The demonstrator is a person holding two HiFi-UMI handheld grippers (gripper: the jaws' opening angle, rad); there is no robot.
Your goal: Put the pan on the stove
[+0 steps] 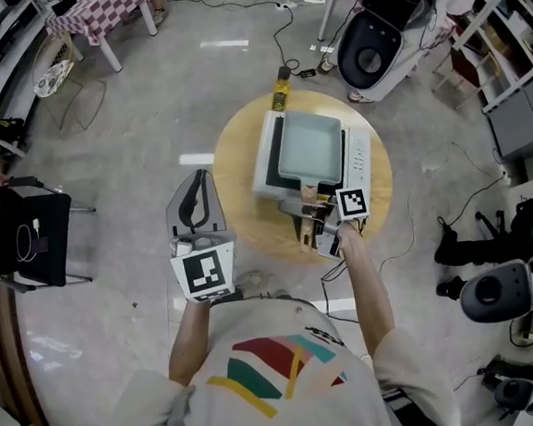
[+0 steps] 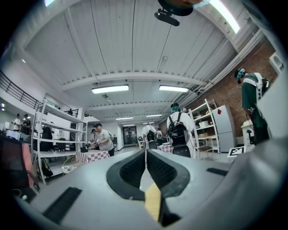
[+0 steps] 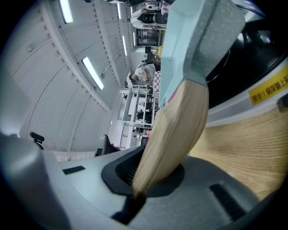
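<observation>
A pale green square pan (image 1: 310,146) rests on a white portable stove (image 1: 361,153) on a round wooden table (image 1: 234,164). Its wooden handle (image 1: 309,197) points toward me. My right gripper (image 1: 316,223) is shut on that handle; in the right gripper view the handle (image 3: 173,134) runs up from between the jaws to the pan (image 3: 198,40). My left gripper (image 1: 195,214) hangs off the table's left side over the floor, jaws shut with nothing in them. The left gripper view shows its pads (image 2: 135,170) pressed together, aimed up at the ceiling.
A yellow bottle (image 1: 280,93) stands at the table's far edge. Cables run across the floor behind the table. A checkered table (image 1: 100,10) is at the far left, a black chair (image 1: 28,239) at the left, and equipment (image 1: 500,289) lies at the right.
</observation>
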